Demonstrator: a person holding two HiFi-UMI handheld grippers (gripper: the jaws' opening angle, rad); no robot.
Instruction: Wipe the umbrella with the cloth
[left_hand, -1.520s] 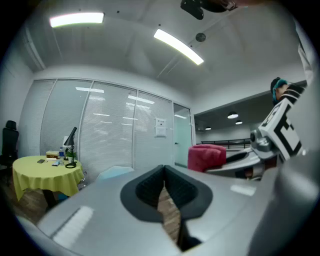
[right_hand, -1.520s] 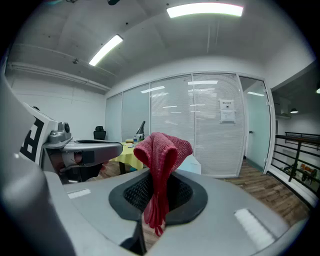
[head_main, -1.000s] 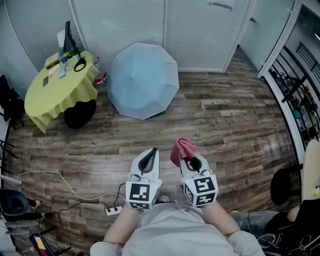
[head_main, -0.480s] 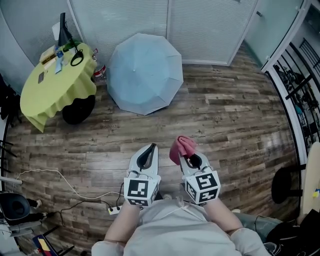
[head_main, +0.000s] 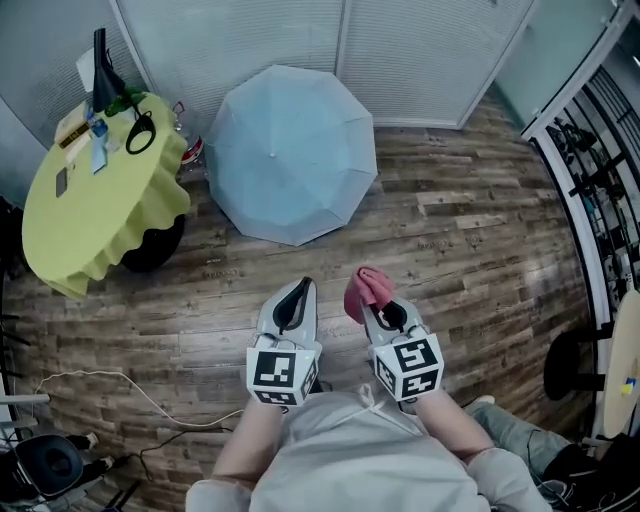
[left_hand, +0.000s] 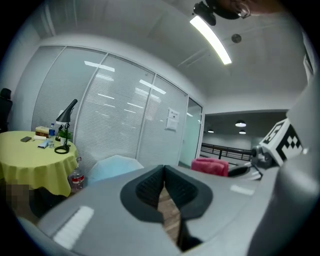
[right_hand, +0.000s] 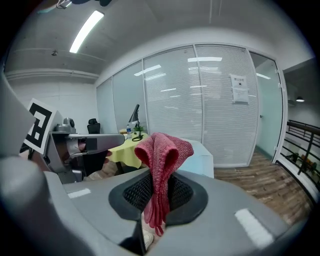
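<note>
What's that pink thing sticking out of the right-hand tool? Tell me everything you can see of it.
It is a pinkish-red cloth with a knitted-looking weave, soft and folded into a bunch. The right gripper has its jaws shut on it: the folded top stands above them, a thin tail hangs below. It is held in the air over the wooden floor, apart from the pale blue umbrella lying open farther ahead.
</note>
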